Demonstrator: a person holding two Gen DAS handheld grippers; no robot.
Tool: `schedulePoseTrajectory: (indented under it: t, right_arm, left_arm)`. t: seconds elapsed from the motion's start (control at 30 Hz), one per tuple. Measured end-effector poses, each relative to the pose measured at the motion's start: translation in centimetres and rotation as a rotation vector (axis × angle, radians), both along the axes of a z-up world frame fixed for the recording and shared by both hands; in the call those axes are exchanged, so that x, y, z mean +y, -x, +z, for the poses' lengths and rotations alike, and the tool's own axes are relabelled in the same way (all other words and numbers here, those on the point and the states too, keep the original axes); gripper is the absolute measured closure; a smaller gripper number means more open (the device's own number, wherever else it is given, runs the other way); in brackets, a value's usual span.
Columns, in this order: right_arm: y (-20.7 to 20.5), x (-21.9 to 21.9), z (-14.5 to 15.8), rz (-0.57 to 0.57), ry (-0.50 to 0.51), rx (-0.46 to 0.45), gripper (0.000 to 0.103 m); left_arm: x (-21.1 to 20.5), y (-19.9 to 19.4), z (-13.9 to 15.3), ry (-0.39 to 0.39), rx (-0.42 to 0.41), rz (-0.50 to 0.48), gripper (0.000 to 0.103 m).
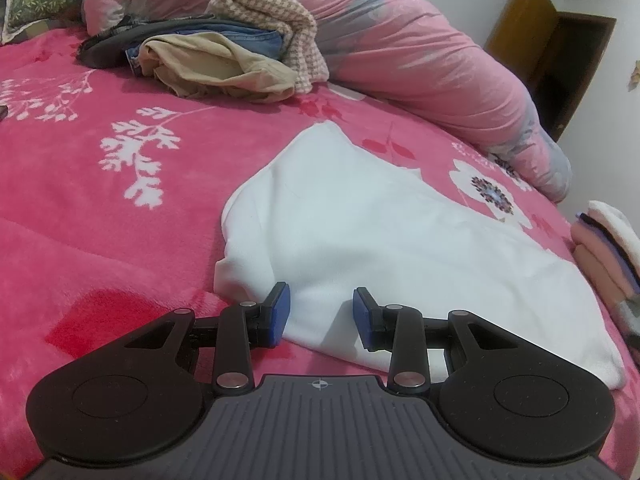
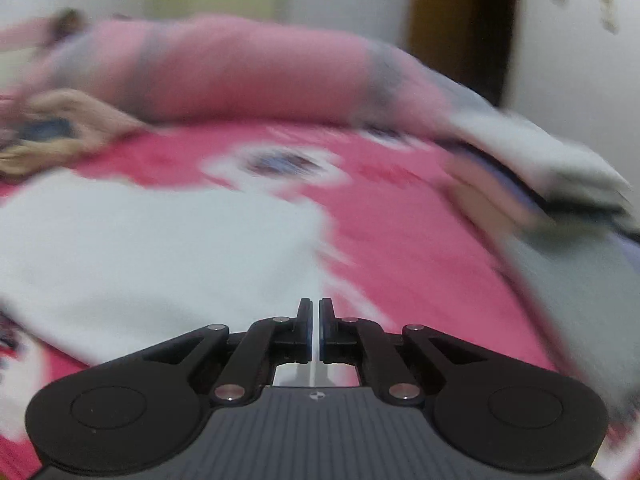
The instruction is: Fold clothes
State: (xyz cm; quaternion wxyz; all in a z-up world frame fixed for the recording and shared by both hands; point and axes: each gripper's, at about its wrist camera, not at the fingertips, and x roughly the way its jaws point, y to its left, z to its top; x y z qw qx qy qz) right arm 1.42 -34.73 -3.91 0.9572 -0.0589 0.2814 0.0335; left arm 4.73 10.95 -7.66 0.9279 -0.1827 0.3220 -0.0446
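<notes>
a white garment [image 1: 360,240] lies spread on the pink floral blanket [image 1: 100,220], toward the bed's near edge. the left gripper [image 1: 320,314] hovers over the garment's near hem with its blue-padded fingers [image 1: 280,312] spread apart, nothing between them. the right gripper [image 2: 315,330] has its jaws nearly together with a thin strip of white cloth showing in the gap, though that view is too blurred to be sure of a hold. unfolded clothes [image 1: 208,56] are heaped by the rolled pink quilt [image 1: 420,52] at the far edge; a folded stack [image 1: 604,248] sits at the right edge.
</notes>
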Motion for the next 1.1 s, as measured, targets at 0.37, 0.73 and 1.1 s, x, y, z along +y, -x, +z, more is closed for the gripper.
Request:
schedulePoseTrajectory:
  t: [0.37, 0.73, 1.1]
  right_arm:
    - [-1.3, -6.9, -1.7, -0.31, -0.064, 0.066, 0.102]
    - [-6.4, -6.0, -2.8, -0.313, -0.187, 0.113, 0.103]
    - [-9.4, -4.6, -1.7, -0.155, -0.27, 0.106, 0.103]
  left_arm:
    - [0.4, 0.2, -0.3, 0.022, -0.018, -0.013, 0.068]
    - [0.7, 0.4, -0.3, 0.031, -0.022, -0.013, 0.068]
    - [0.6, 0.6, -0.1, 0.017, -0.031, -0.002, 0.068]
